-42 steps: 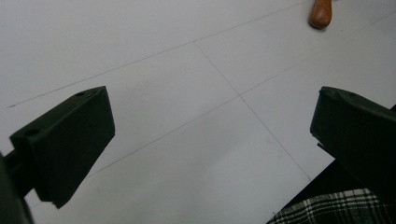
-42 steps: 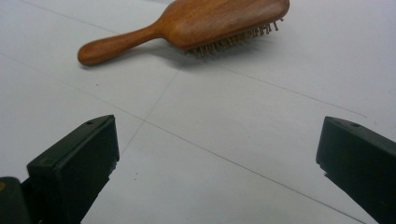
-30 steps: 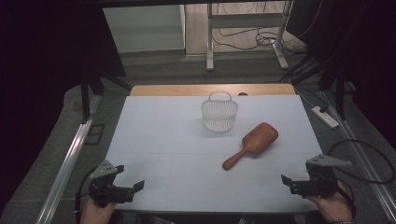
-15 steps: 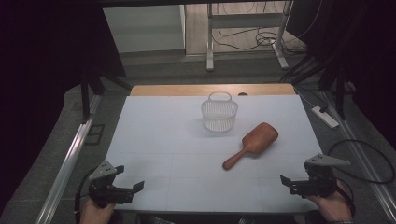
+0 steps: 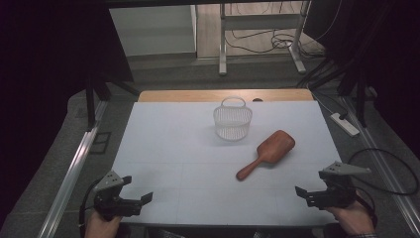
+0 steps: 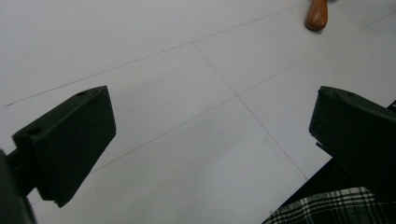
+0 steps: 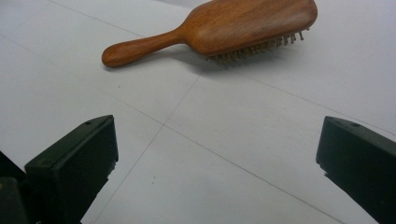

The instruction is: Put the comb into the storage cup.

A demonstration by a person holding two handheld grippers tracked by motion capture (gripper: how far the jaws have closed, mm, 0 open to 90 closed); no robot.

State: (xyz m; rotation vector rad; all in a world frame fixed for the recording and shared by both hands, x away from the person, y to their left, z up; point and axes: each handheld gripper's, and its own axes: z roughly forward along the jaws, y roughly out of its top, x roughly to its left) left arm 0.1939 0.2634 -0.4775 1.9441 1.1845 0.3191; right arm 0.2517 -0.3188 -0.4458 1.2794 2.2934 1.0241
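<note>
1. The wooden hairbrush (image 5: 267, 153) lies bristles down on the white table (image 5: 178, 148), a little toward 3 o'clock of its centre, its handle end pointing to 7 o'clock and its head to 1 o'clock.
2. The white wire basket (image 5: 232, 121) stands upright at 11 o'clock of the brush, near it but apart, handle raised.
3. The right tongs (image 5: 303, 193) hover at the table's 5 o'clock corner, jaws spread wide and empty, held in a hand (image 5: 354, 220). In the right gripper view the brush (image 7: 219, 30) lies ahead at 12 o'clock, with bare table between it and the jaws.
4. The left tongs (image 5: 144, 199) sit at the 7 o'clock corner, jaws likewise wide apart and holding nothing. In the left gripper view the tip of the brush handle (image 6: 317, 14) shows at 1 o'clock, well apart.
5. Nothing lies on the table between either pair of tongs and the brush; the basket stands beyond it, off both paths.
6. Off the table at 3 o'clock, a white power strip (image 5: 345, 124) lies on the floor; a cable (image 5: 391, 163) loops near the right tongs.
7. A plaid cloth (image 6: 327, 207) shows at the bottom of the left gripper view, below the table edge.
</note>
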